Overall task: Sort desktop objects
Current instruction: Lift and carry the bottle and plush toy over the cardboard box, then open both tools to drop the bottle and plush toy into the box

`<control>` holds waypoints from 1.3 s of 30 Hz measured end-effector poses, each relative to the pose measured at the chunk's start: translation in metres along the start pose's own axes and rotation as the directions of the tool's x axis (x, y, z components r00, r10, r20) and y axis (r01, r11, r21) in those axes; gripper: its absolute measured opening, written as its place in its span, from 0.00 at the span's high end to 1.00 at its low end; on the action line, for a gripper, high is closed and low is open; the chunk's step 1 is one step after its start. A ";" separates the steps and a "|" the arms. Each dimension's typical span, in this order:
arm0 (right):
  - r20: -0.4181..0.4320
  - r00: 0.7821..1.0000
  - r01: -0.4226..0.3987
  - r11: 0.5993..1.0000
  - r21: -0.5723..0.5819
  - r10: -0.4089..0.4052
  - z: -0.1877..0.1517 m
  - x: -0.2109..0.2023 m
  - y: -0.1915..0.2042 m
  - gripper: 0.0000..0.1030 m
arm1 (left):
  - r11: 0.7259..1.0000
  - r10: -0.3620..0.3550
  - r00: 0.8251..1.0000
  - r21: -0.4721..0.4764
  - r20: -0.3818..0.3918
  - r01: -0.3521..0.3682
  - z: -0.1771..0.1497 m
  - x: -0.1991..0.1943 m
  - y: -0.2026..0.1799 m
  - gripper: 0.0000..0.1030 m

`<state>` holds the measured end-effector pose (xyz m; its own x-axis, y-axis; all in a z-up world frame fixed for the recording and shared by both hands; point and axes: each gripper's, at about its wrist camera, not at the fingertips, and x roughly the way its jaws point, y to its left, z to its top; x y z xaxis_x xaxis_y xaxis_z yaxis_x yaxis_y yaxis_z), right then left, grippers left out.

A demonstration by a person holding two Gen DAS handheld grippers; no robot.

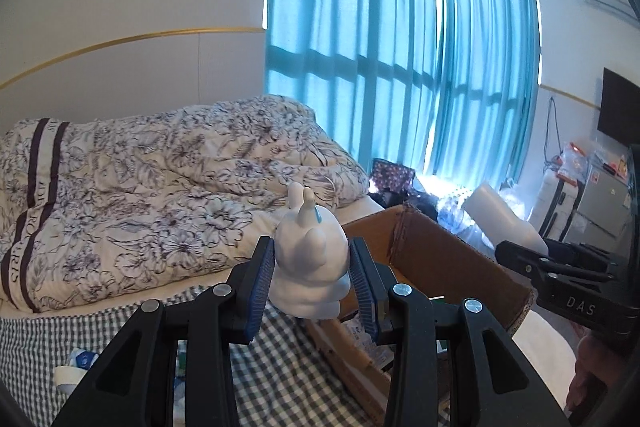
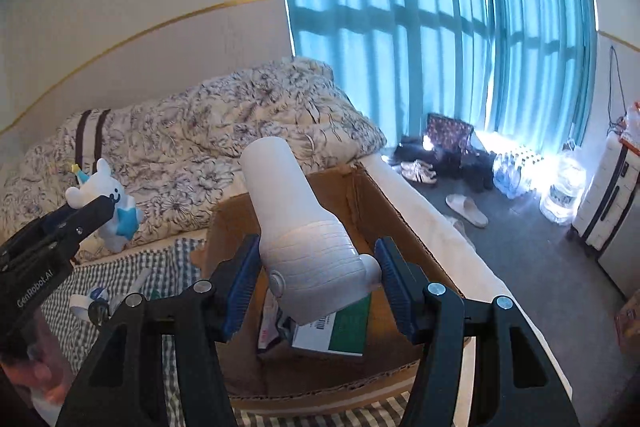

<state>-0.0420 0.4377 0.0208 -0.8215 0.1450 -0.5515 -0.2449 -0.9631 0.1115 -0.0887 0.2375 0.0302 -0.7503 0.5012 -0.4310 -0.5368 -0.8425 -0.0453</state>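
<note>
A white rabbit-like figurine (image 1: 308, 259) with blue details sits upright between the blue pads of my left gripper (image 1: 312, 245), which is shut on it, just left of an open cardboard box (image 1: 440, 251). In the right wrist view the same figurine (image 2: 106, 203) shows at the left, held by the left gripper (image 2: 98, 207). My right gripper (image 2: 318, 245) is shut on a white hair-dryer-like device (image 2: 304, 227), held tilted over the cardboard box (image 2: 360, 187). The device (image 1: 504, 211) and right gripper (image 1: 516, 259) also appear at the right of the left wrist view.
The box holds a green and white package (image 2: 344, 331) and papers. Small items (image 2: 92, 301) lie on the checkered cloth (image 1: 280, 367). Behind is a floral duvet (image 1: 140, 195). Shoes, a slipper (image 2: 466, 209), water bottles and a suitcase (image 2: 604, 203) stand on the floor to the right.
</note>
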 end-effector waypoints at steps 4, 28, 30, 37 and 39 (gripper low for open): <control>-0.039 0.999 0.022 1.000 -0.009 -0.022 0.002 0.014 -0.005 0.44 | 1.000 -0.020 0.999 0.011 -0.031 0.021 0.003 0.020 -0.011 0.62; -0.418 0.908 0.015 0.998 -0.069 -0.042 -0.023 0.102 -0.028 0.43 | 0.993 -0.095 0.963 0.050 -0.251 0.110 -0.005 0.116 -0.042 0.62; -0.446 0.893 0.019 0.997 -0.074 -0.050 -0.028 0.108 -0.030 0.43 | 0.993 -0.093 0.961 0.050 -0.259 0.110 -0.006 0.121 -0.042 0.62; -0.403 0.907 0.087 0.990 -0.107 -0.123 -0.025 0.100 -0.035 0.28 | 0.991 -0.096 0.958 0.061 -0.270 0.116 -0.007 0.130 -0.049 0.62; -0.372 0.920 0.096 0.992 -0.087 -0.122 -0.019 0.094 -0.037 0.27 | 0.991 -0.099 0.957 0.060 -0.271 0.120 -0.007 0.131 -0.050 0.62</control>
<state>-0.1004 0.4832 -0.0511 -0.5341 0.1666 -0.8289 -0.2774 -0.9606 -0.0143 -0.1576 0.3435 -0.0303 -0.5603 0.5099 -0.6527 -0.6451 -0.7629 -0.0422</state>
